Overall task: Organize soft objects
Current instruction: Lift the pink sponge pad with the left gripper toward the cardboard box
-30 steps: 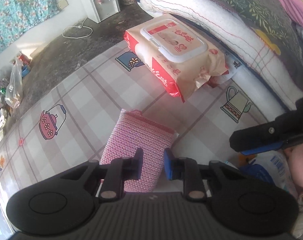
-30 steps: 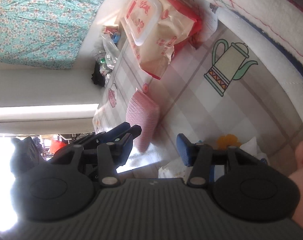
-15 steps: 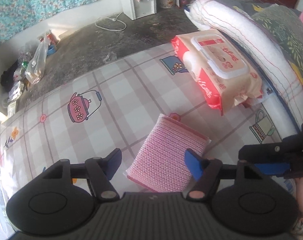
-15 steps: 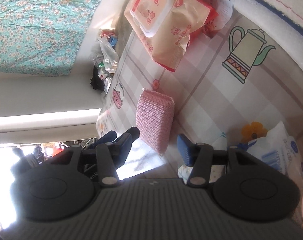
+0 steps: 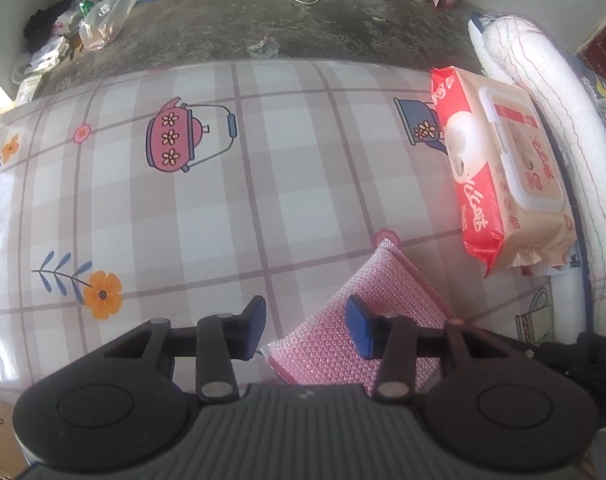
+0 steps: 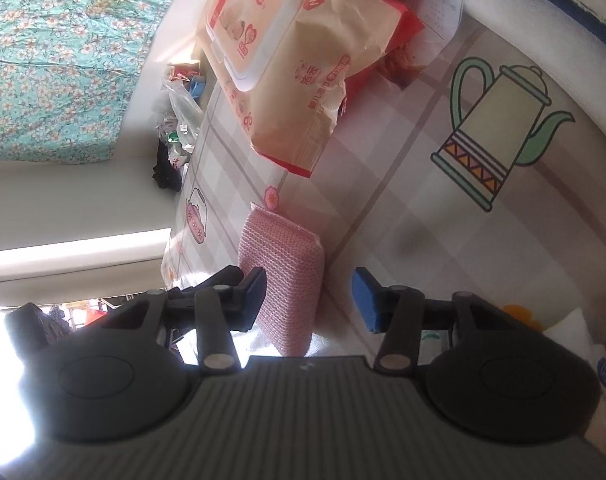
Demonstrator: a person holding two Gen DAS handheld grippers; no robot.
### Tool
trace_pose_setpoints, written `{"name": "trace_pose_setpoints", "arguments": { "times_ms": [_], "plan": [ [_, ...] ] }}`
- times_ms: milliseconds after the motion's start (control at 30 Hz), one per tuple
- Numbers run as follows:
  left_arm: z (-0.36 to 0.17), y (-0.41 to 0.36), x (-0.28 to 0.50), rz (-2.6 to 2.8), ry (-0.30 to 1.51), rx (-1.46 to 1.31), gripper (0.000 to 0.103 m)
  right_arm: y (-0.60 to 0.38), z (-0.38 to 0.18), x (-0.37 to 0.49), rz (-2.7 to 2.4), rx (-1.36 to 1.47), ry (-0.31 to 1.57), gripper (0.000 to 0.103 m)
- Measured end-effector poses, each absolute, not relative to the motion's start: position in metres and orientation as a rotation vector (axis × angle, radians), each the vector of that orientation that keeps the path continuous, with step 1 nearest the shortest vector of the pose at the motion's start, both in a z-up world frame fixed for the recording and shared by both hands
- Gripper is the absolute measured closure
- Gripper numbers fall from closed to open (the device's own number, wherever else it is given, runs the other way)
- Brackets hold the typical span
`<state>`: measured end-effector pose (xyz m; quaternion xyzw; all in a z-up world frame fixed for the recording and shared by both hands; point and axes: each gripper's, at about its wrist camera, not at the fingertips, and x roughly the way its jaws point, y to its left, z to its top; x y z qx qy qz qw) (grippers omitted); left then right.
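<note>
Left hand-held gripper (image 5: 306, 328) spread wide above the plaid sheet (image 5: 183, 208) of the bed, nothing between its blue pads (image 5: 359, 330). Right-hand pad overlapping the pink knitted scouring pad (image 5: 387, 300) in the left wrist view, though contact impossible to judge from this angle; left-hand pad over bare sheet beside it. Pink pad lying flat on the sheet, one corner just beside a small printed pink flower (image 5: 386, 237).

Pack of wet wipes (image 5: 507, 168), red-edged with a white flip lid, resting near the pink pad but apart from it, close against a rolled white blanket (image 5: 543, 92) along the bed's edge. Printed pink teapot (image 5: 183, 140) and orange flower (image 5: 103, 290) further out on the sheet.

Right hand-held gripper (image 6: 310, 300) likewise wide open and holding nothing. In the right wrist view, pink knitted scouring pad (image 6: 281, 280) showing between the fingers, nearer the left one; wet-wipes pack (image 6: 295, 64) beyond it. Printed green-and-cream jug (image 6: 499, 132) to the right on the sheet (image 6: 403, 220). White packet (image 6: 583, 336), partly hidden behind the right finger, possibly tissues. Dark floor (image 5: 263, 16) beyond the bed, with a clear plastic bag (image 5: 111, 12).
</note>
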<state>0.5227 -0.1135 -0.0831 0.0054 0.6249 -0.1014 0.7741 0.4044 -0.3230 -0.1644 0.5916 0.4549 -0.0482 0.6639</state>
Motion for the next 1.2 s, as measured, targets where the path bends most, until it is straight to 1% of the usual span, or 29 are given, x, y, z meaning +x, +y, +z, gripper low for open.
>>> {"name": "trace_pose_setpoints", "arguments": {
  "times_ms": [67,200,267,367,400,567,733,800,867,900,1033,1200],
  "plan": [
    [-0.085,-0.113,0.514,-0.245,1.378,0.0,0.056,-0.324,-0.167,0.405,-0.105,1.343,1.028,0.056],
    [-0.085,-0.113,0.496,-0.283,1.406,0.007,0.05,-0.326,-0.172,0.403,-0.101,1.364,1.037,0.056],
    [-0.083,-0.113,0.49,-0.299,1.41,0.007,0.049,-0.327,-0.176,0.397,-0.097,1.373,1.043,0.055],
    [-0.078,-0.114,0.484,-0.33,1.395,0.014,0.041,-0.328,-0.177,0.394,-0.089,1.377,1.055,0.055],
    [-0.077,-0.116,0.483,-0.351,1.388,0.025,0.04,-0.328,-0.178,0.394,-0.086,1.378,1.061,0.055],
    [-0.081,-0.128,0.48,-0.392,1.398,0.065,0.04,-0.321,-0.18,0.399,-0.056,1.364,1.106,0.055],
    [-0.083,-0.138,0.477,-0.402,1.376,0.113,0.036,-0.313,-0.178,0.407,-0.032,1.322,1.106,0.056],
    [-0.083,-0.14,0.478,-0.4,1.37,0.114,0.036,-0.312,-0.176,0.409,-0.032,1.304,1.104,0.059],
    [-0.08,-0.14,0.477,-0.396,1.365,0.107,0.037,-0.311,-0.172,0.408,-0.035,1.283,1.093,0.065],
    [-0.079,-0.14,0.477,-0.4,1.359,0.102,0.037,-0.311,-0.17,0.407,-0.038,1.277,1.084,0.066],
    [-0.063,-0.14,0.468,-0.419,1.321,0.098,0.037,-0.314,-0.152,0.399,-0.029,1.246,1.044,0.069],
    [-0.027,-0.136,0.45,-0.437,1.252,0.078,0.038,-0.31,-0.105,0.38,-0.016,1.181,0.98,0.07]
  ]
}}
